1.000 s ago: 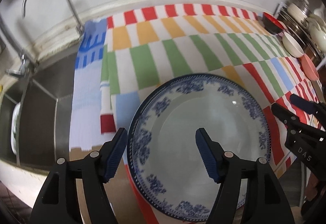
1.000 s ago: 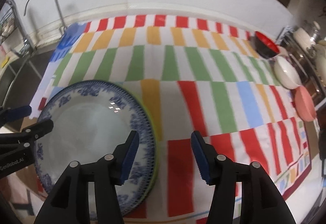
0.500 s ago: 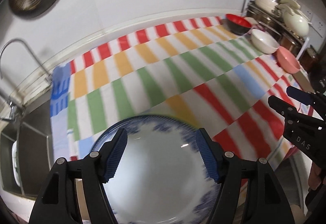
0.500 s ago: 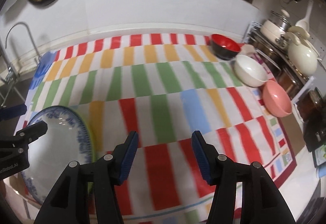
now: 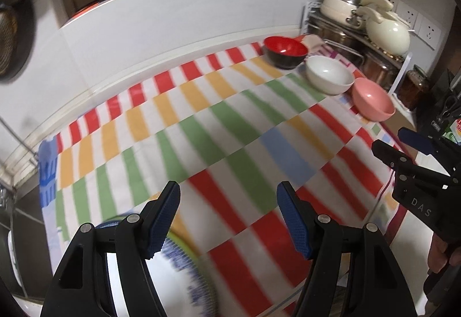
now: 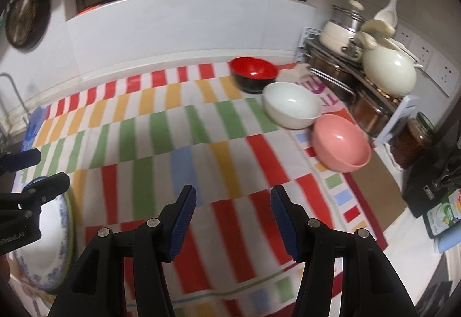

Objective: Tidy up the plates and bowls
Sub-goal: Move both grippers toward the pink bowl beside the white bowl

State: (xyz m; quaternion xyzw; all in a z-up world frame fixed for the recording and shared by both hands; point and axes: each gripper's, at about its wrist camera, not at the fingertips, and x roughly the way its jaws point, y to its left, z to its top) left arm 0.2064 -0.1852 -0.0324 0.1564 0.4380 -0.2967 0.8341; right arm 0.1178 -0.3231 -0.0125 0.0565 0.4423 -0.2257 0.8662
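A blue-patterned white plate (image 5: pixel 184 282) lies on a green-rimmed plate at the near left of the striped cloth; it also shows in the right wrist view (image 6: pixel 49 253). Three bowls stand in a row at the far right: red-and-black (image 5: pixel 285 51) (image 6: pixel 253 73), white (image 5: pixel 329 78) (image 6: pixel 291 104), pink (image 5: pixel 372 102) (image 6: pixel 341 147). My left gripper (image 5: pixel 229 219) is open and empty, raised just past the plates' far edge. My right gripper (image 6: pixel 233 219) is open and empty above the cloth's near middle, well short of the bowls.
The striped cloth (image 5: pixel 201 127) covers the counter. A rack with pots and a cream kettle (image 6: pixel 389 72) stands behind the bowls. A jar (image 6: pixel 415 141) and dark boxes sit at the right edge. The sink (image 5: pixel 8 216) lies at far left.
Both grippers have risen and tilted up and to the right, away from the plates. The plates have slid to the lower left of both views and the bowls have come nearer.
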